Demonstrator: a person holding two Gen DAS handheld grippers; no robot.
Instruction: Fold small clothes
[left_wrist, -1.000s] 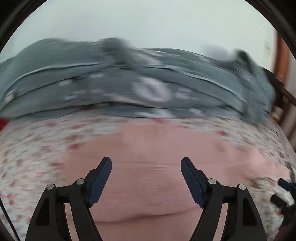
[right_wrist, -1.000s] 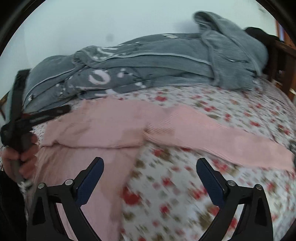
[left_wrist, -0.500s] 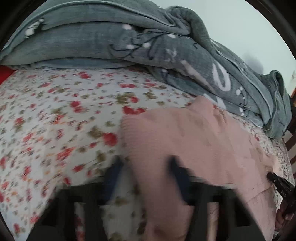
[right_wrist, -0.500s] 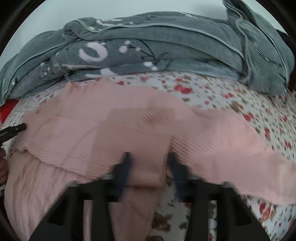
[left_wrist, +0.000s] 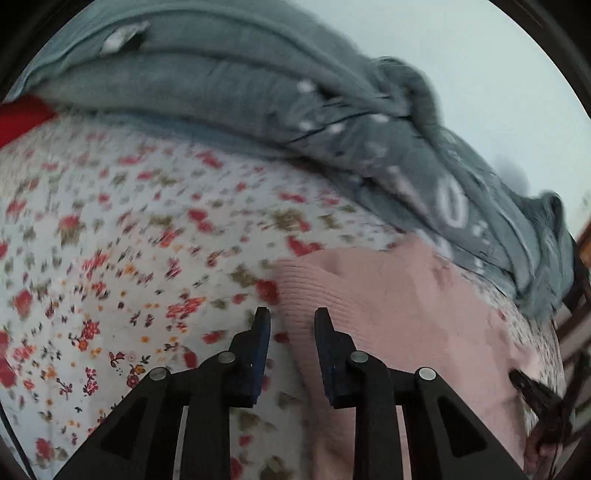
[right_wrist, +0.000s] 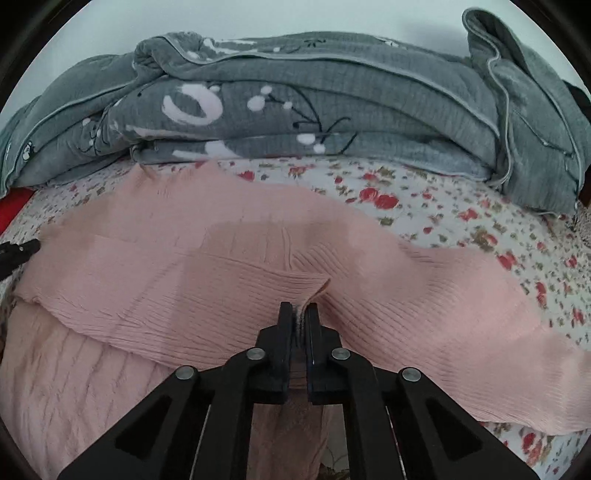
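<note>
A pink ribbed sweater (right_wrist: 184, 280) lies spread on the floral bed sheet (right_wrist: 443, 206), one sleeve (right_wrist: 461, 325) reaching out to the right. My right gripper (right_wrist: 299, 314) is shut on a small ridge of the sweater's knit near its middle. In the left wrist view the sweater (left_wrist: 388, 302) fills the lower right. My left gripper (left_wrist: 291, 325) stands at the sweater's left edge with its jaws opening; the edge runs between the fingers, and the pads do not press on it. The left gripper's tip (right_wrist: 18, 251) also shows at the left of the right wrist view.
A bunched grey blanket (right_wrist: 332, 110) with white print lies along the far side of the bed, against a pale wall. A red item (left_wrist: 22, 114) peeks out at the far left. A wooden bed frame (left_wrist: 583, 251) stands at the right edge.
Both grippers came down onto the sweater and went from wide open to narrow. The right one nipped the knit. The left one shifted to the sweater's left edge.
</note>
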